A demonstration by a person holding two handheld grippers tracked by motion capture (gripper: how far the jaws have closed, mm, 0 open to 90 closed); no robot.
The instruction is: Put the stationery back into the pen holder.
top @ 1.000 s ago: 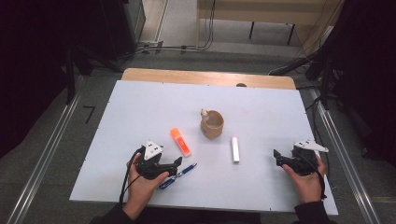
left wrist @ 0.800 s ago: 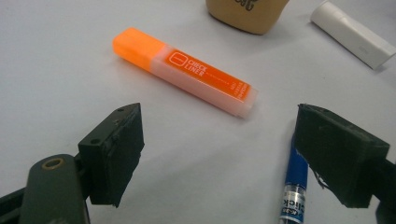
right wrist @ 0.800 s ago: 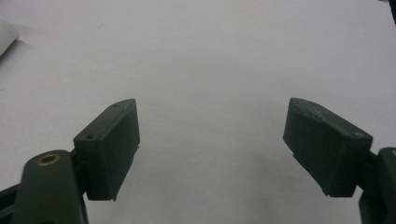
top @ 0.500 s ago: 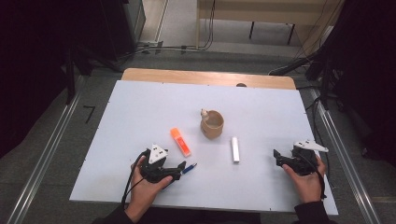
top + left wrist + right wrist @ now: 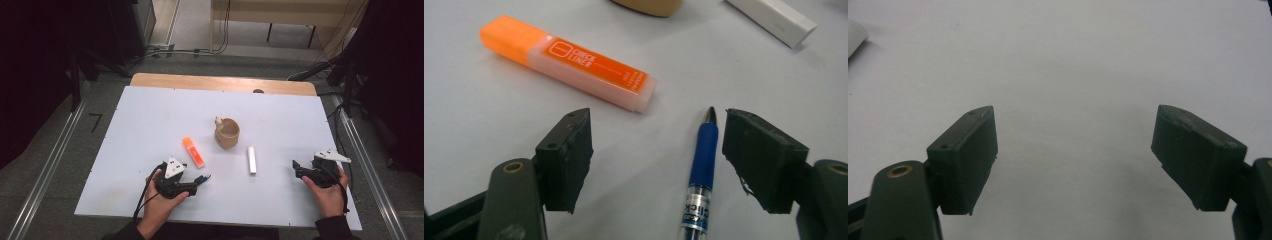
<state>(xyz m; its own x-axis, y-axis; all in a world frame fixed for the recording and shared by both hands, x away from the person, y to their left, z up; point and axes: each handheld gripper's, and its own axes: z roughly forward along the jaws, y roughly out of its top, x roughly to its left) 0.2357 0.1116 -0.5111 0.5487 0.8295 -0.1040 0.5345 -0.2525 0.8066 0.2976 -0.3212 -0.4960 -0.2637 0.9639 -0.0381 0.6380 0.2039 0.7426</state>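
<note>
Cup [image 5: 227,133]: I cannot tell contents. My left gripper [image 5: 656,150] jaws closing, not gripping; blue pen [image 5: 702,165] between them, near one jaw; orange highlighter [image 5: 569,62] beyond. Left gripper view reads pen print. Right gripper [image 5: 1073,150] jaws wide, bare.

Orange highlighter [image 5: 569,62] crowds the pen's [image 5: 702,165] far side; elsewhere open.

Lab: railed rig table [image 5: 150,115], cables [image 5: 310,75]
</note>
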